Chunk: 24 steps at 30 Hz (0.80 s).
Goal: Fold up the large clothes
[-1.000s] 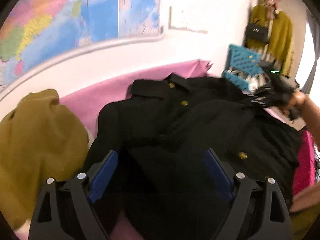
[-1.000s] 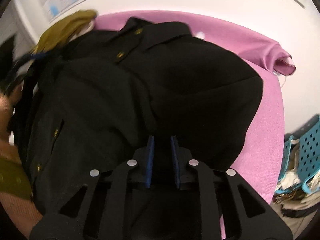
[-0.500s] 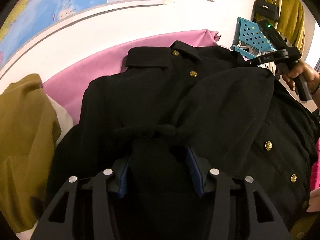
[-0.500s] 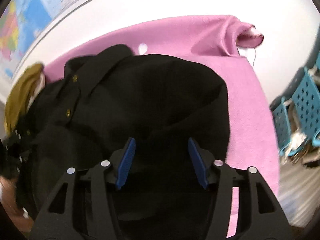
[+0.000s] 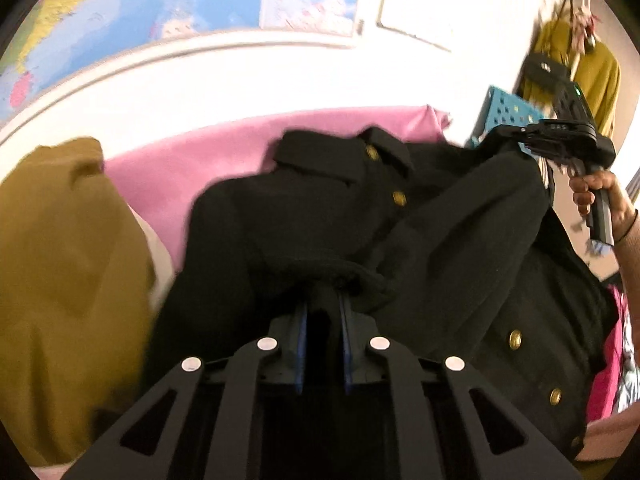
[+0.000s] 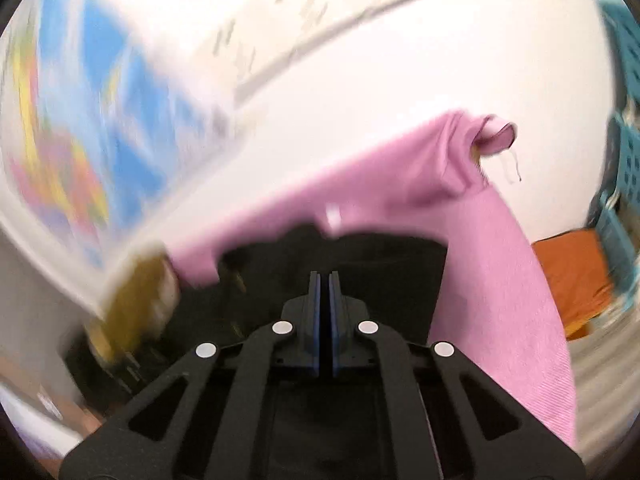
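A black button-up jacket (image 5: 328, 216) with gold buttons lies on a pink cloth-covered table (image 5: 192, 160). My left gripper (image 5: 323, 304) is shut on a bunched fold of the jacket near its middle. My right gripper (image 6: 324, 280) is shut with nothing between its pads, raised above the jacket's right part (image 6: 380, 264). The right gripper also shows in the left wrist view (image 5: 560, 140), at the jacket's right side, held by a hand. The right wrist view is blurred by motion.
A mustard garment (image 5: 68, 264) lies at the table's left. A wall map (image 5: 120, 20) hangs behind. Blue baskets (image 5: 508, 108) and hanging clothes (image 5: 576, 68) stand at the right. The pink cloth's corner (image 6: 492, 140) sticks up; an orange item (image 6: 572, 276) lies beyond.
My left gripper closed from wide open onto a fold of the jacket. My right gripper let go of the jacket, opened, then shut empty and lifted away.
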Each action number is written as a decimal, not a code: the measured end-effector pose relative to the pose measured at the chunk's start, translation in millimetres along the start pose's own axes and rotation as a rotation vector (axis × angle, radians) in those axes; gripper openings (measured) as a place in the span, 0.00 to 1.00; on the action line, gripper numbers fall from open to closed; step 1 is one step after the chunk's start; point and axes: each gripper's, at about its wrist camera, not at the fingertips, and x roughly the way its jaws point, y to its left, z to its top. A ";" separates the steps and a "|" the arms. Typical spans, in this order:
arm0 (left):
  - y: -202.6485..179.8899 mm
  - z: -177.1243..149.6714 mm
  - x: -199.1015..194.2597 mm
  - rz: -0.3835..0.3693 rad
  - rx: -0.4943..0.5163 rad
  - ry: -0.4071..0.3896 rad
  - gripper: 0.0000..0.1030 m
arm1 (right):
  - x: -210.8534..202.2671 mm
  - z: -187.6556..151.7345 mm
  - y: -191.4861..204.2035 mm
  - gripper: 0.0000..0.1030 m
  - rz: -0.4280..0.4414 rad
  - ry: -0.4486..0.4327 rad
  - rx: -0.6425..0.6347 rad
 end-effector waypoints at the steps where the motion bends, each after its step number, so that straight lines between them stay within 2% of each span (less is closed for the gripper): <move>1: 2.6 5.3 -0.7 0.021 -0.009 -0.014 0.11 | -2.2 6.0 -8.6 0.04 0.027 -0.037 0.056; 2: 5.9 10.7 0.6 0.036 -0.021 -0.021 0.11 | -0.9 8.5 -15.7 0.04 0.026 -0.066 0.114; 7: 19.8 31.0 19.0 0.086 -0.077 0.003 0.11 | 41.5 3.1 -38.6 0.06 -0.019 0.005 0.177; 9: 18.9 31.2 29.1 0.105 -0.067 0.031 0.11 | 58.3 -3.3 -44.9 0.13 -0.100 0.062 0.176; 10: 17.3 30.5 33.9 0.139 -0.058 0.045 0.13 | 58.9 -4.5 -47.3 0.21 -0.127 0.071 0.168; 11: 18.1 31.0 36.8 0.149 -0.056 0.049 0.14 | 59.9 -6.3 -47.5 0.34 -0.150 0.078 0.161; 13: 19.4 31.4 36.2 0.158 -0.060 0.050 0.16 | 53.8 -8.2 -43.0 0.39 -0.165 0.056 0.139; 15: 20.1 32.0 35.9 0.159 -0.061 0.054 0.17 | 37.9 -9.7 -29.1 0.43 -0.204 0.014 0.077; 17: 17.9 32.1 37.4 0.158 -0.049 0.065 0.26 | 22.5 -11.6 -13.0 0.45 -0.233 -0.023 0.004; 19: 14.2 31.6 36.0 0.176 -0.035 0.062 0.28 | 4.4 -17.8 13.6 0.45 -0.248 -0.069 -0.110; 20: 12.5 31.6 34.8 0.185 -0.027 0.059 0.37 | 1.0 -23.6 28.0 0.45 -0.234 -0.068 -0.175; 22: 8.1 30.3 23.2 0.180 -0.023 0.038 0.42 | 13.5 -36.8 50.4 0.45 -0.182 0.006 -0.283; 24: 1.6 27.4 5.5 0.174 -0.002 0.001 0.54 | 33.3 -51.7 62.2 0.43 -0.180 0.095 -0.359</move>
